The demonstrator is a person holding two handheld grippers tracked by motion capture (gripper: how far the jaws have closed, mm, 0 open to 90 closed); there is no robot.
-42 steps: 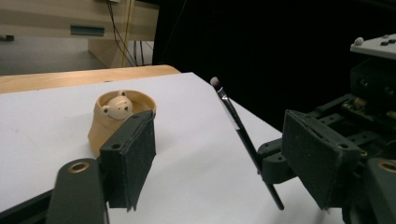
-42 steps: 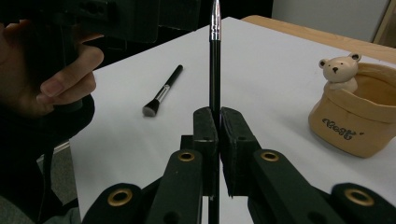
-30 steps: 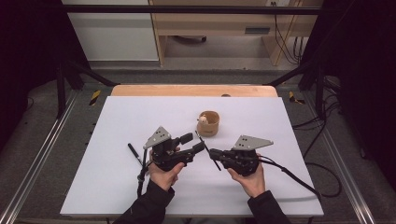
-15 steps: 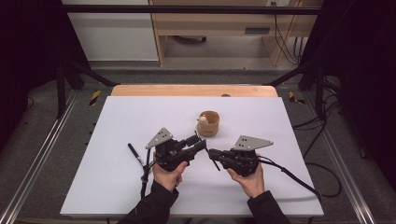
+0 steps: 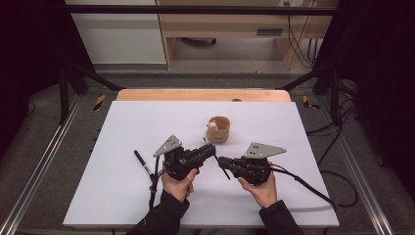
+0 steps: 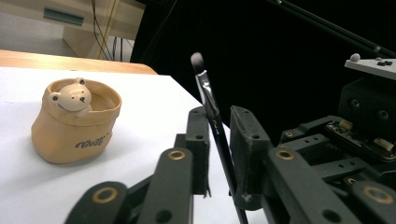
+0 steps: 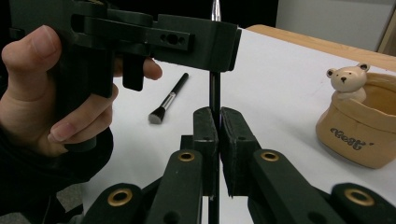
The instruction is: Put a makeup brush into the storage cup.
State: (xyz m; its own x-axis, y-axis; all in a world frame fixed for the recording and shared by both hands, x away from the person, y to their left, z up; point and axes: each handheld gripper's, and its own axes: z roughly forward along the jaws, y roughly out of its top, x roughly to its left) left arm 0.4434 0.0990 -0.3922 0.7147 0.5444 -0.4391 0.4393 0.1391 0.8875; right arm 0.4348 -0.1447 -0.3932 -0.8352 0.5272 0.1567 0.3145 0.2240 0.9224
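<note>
Beside the tan bear pot (image 5: 218,130), a slim brush (image 6: 211,107) between both claws.

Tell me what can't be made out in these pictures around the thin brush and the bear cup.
- Thin brush: lower handle cut off by the bottom edge in the left gripper view; in the right gripper view the left gripper hides its top.
- Bear cup: right side cut off by the edge in the right gripper view.
- Cup lettering: too blurred to read.
</note>
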